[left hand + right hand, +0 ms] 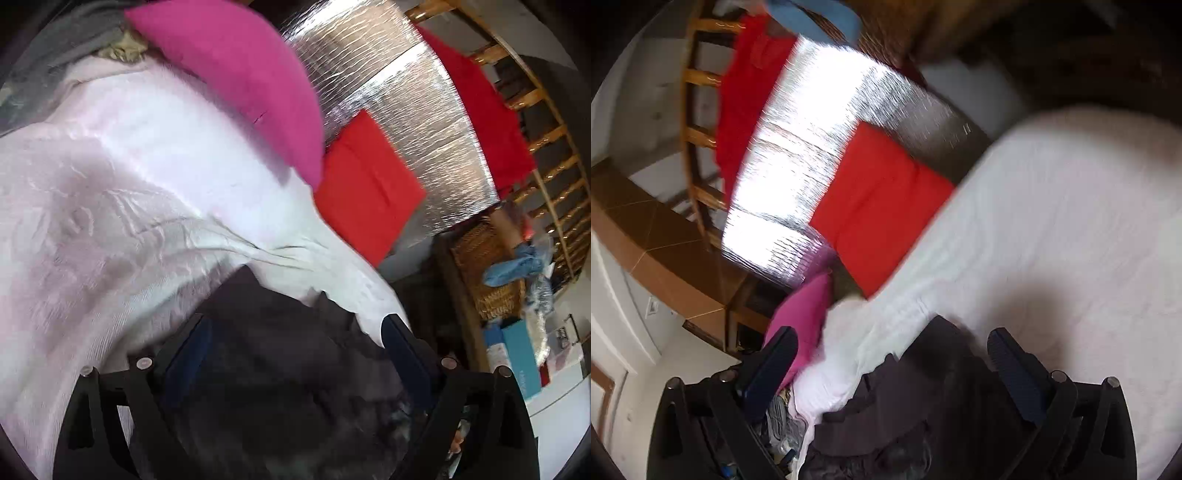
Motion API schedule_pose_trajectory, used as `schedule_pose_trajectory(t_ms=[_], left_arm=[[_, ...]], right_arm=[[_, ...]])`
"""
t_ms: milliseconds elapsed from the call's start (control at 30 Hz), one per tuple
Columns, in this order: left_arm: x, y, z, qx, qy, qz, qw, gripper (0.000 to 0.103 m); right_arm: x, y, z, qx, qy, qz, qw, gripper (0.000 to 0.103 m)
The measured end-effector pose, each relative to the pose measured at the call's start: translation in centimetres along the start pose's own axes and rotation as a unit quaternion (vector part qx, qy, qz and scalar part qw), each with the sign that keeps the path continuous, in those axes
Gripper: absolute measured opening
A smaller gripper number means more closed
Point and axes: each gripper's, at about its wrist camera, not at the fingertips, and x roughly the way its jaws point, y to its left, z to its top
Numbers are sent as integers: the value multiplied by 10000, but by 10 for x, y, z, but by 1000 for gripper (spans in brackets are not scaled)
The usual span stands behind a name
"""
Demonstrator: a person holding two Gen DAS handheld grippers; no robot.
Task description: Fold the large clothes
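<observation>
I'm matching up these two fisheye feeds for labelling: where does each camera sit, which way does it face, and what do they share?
Left wrist: on the left claw, looking forward and down over the pale pink fabric; both fingers show, spread open.
Right wrist: on the right claw, looking forward and down at the same fabric; fingers spread open.
Shared: orange-red folded cloth, magenta garment, silver foil surface, dark garment between the fingers.

our left gripper [295,332] and right gripper [892,343] are black frames with navy ribbed pads and silver screws.
</observation>
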Motion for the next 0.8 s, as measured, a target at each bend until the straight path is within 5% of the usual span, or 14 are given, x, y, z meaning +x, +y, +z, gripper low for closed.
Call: schedule_pose_trajectory(t_ms=[100,233,333,600,667,800], left_arm=[[-31,-4,-33,-85,-54,307,9995,93],[-68,15,-77,-310,-301,1084,9932,93],[-77,40,-92,-724,-309,1361,9876,93],[-55,35,-97,-261,110,1589,9869,92],[-54,32,-97,-136,143,1622,9866,65],[-46,29,-98,114,243,1872,9820,35]], right_arm=[[-17,12,-7,-292,186,-205,9992,103],[-23,29,-35,-929,928,-1127,9849,103],[-43,29,-56,-1224,853,-1571,9762,103],[-50,13,-94,-1458,955,-2059,9629,100],[-48,8,-95,-1313,1002,-2035,9650,89],[-30,2,-100,-1369,1275,-2195,9575,59]])
